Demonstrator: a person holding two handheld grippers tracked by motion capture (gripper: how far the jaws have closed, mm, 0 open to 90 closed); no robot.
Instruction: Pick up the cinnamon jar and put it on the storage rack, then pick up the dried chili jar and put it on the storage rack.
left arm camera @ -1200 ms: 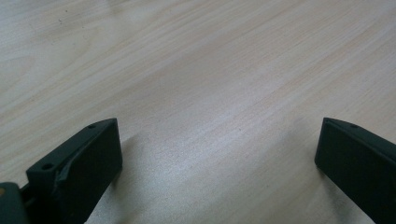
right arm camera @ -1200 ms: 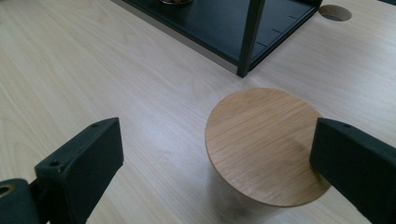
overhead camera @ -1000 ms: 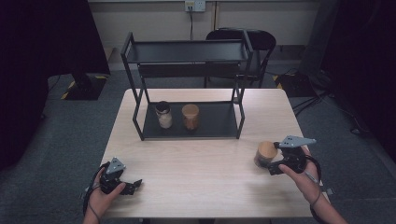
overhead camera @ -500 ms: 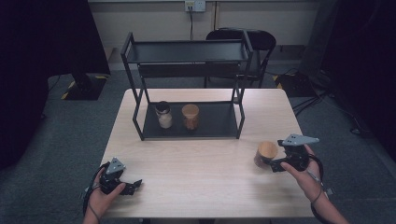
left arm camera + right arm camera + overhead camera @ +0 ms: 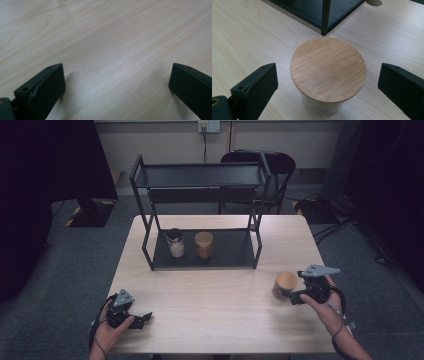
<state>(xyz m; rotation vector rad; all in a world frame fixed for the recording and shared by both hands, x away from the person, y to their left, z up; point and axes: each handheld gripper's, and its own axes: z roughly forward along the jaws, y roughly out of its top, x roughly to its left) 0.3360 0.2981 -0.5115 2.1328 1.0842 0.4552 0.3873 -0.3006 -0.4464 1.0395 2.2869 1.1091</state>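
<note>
A jar with a round bamboo lid (image 5: pixel 285 283) (image 5: pixel 328 68) stands on the table at the right. My right gripper (image 5: pixel 296 292) (image 5: pixel 327 85) is open, its jaws spread wide on either side of the jar without touching it. At the table's front left my left gripper (image 5: pixel 144 318) (image 5: pixel 117 85) rests open over bare wood, nothing between its jaws. On the bottom shelf of a black metal rack (image 5: pixel 227 256) stand a black-lidded jar (image 5: pixel 175 242) with pale contents and a wooden-lidded jar (image 5: pixel 204 244) with brown contents.
The rack's upper shelf (image 5: pixel 200 174) is bare. One rack leg (image 5: pixel 325 17) rises just beyond the jar in the right gripper view. A black chair (image 5: pixel 270 170) stands behind the table. Bare wood spans the table's middle and front (image 5: pixel 210 305).
My right gripper has shifted slightly toward the jar, staying open around it. The left gripper has not moved.
</note>
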